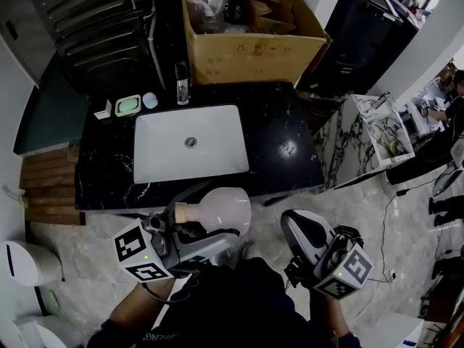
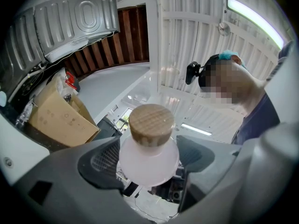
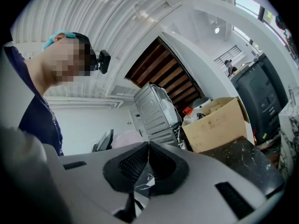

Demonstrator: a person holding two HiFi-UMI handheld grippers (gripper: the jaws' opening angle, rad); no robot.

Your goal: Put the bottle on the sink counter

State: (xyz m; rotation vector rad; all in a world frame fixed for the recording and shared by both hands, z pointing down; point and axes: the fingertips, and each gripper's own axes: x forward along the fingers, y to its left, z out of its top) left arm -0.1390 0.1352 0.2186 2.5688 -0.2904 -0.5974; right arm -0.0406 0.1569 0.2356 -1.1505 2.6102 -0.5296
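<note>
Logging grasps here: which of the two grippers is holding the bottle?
The left gripper: its jaws clamp the pale pink bottle. The right gripper is shut on nothing.

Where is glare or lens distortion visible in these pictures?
Head view: a small glare spot on the black counter. Left gripper view: strong fisheye with dark corners, ceiling light strip blown out, bottle sharp. Right gripper view: same fisheye, window washed out.

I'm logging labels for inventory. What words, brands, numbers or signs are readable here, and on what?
No text reads clearly.
On the cardboard box: small printed marks on its front, too blurred to read.
On the sleeve: pale lettering at the picture's bottom edge, too small to read.
On the bottle: no label visible.
</note>
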